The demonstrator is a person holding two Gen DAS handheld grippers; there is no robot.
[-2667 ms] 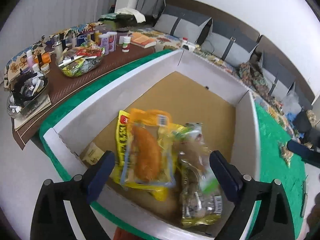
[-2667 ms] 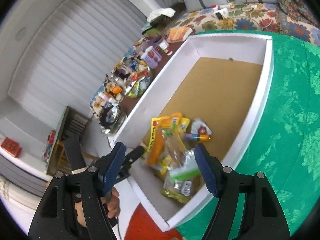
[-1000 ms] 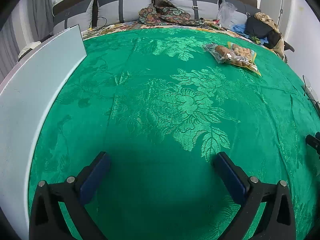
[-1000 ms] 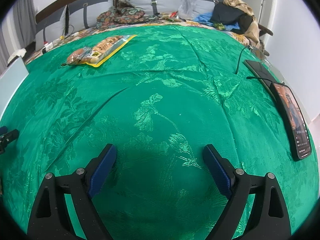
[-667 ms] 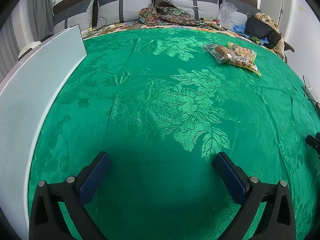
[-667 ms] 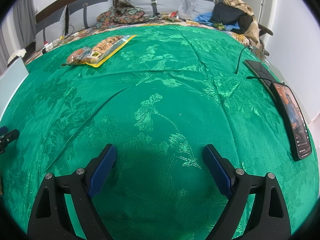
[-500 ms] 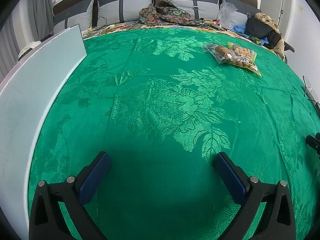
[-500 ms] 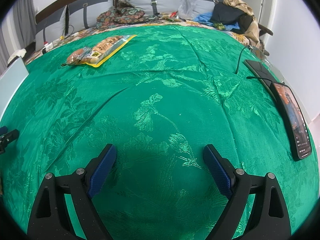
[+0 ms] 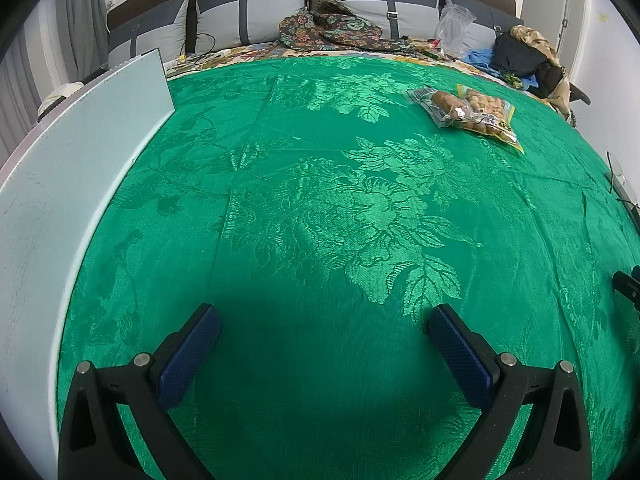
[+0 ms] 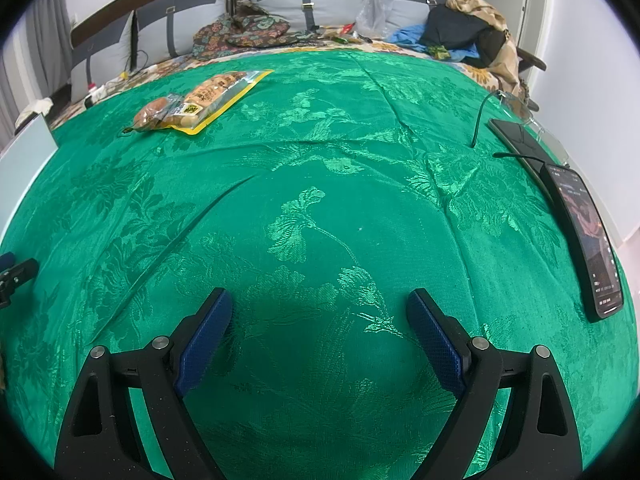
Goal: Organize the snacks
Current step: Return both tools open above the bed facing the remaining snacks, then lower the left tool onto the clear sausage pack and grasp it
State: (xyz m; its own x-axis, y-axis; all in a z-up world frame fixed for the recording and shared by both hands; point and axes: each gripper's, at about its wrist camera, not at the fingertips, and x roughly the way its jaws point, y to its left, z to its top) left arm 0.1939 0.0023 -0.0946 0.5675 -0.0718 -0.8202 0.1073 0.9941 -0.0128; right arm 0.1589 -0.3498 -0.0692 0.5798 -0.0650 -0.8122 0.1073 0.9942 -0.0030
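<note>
Two snack packets [image 9: 466, 114] lie touching, far across the green cloth [image 9: 320, 200], well apart from the white box wall [image 9: 60, 184]. The left gripper [image 9: 320, 344] and right gripper [image 10: 318, 332] hover with jaws wide apart, holding nothing.

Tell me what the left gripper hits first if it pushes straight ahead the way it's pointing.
Probably only the green bedspread. The open left gripper aims up the middle; the snack packs lie right of that line, the white box wall left. Depth is uncertain.
</note>
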